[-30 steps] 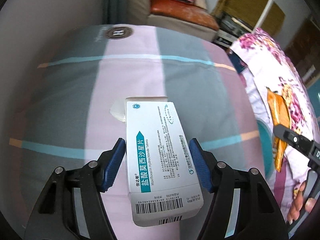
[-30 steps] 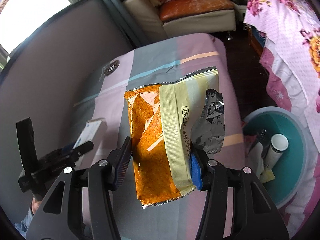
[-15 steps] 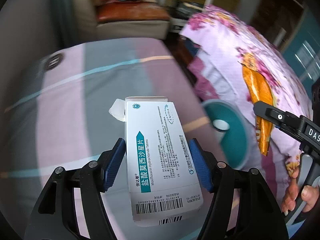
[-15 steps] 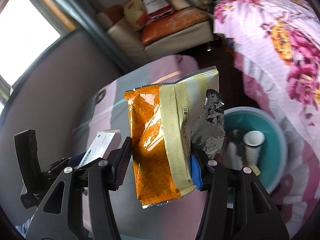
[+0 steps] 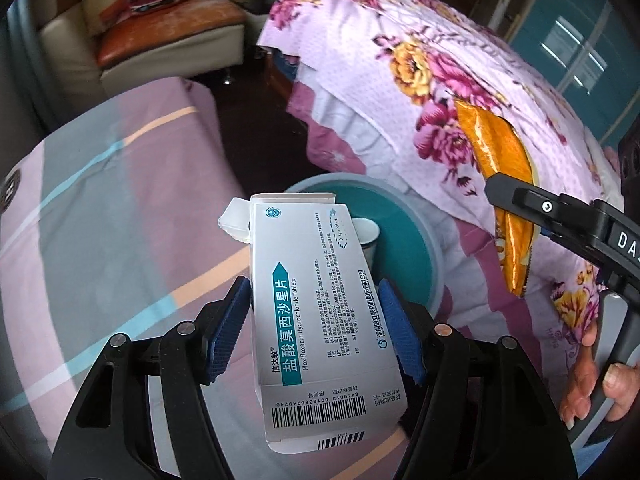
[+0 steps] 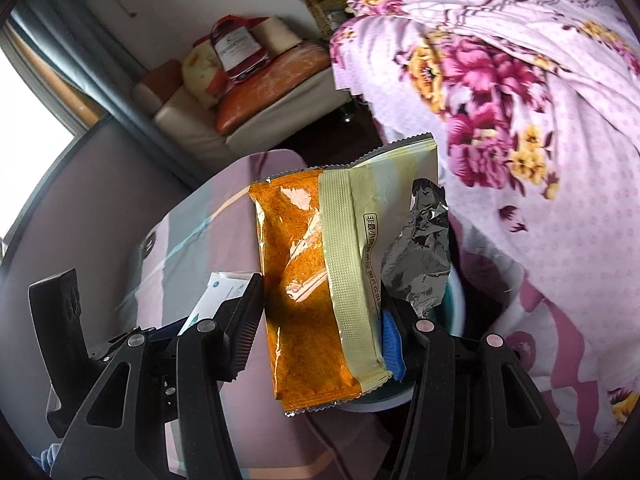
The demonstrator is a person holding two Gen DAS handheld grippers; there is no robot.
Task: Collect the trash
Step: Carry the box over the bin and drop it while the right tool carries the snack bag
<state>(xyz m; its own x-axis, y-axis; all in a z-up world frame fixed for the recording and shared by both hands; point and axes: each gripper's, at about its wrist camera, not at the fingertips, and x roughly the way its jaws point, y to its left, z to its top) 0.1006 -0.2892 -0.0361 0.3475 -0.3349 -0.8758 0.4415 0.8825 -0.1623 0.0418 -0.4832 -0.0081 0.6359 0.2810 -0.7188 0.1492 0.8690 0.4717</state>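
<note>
Both claws have swung from over the striped bed toward the teal basin (image 5: 420,256), which now lies just beyond them.

Home bedroom: bed (image 5: 100,220), sofa (image 5: 160,36)

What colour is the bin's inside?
Teal, with a grey rim; clearest in the left wrist view.

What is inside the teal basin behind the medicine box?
In the teal basin, one white cup shows beside the medicine box. The box covers the basin's left part, so other contents cannot be seen.
</note>
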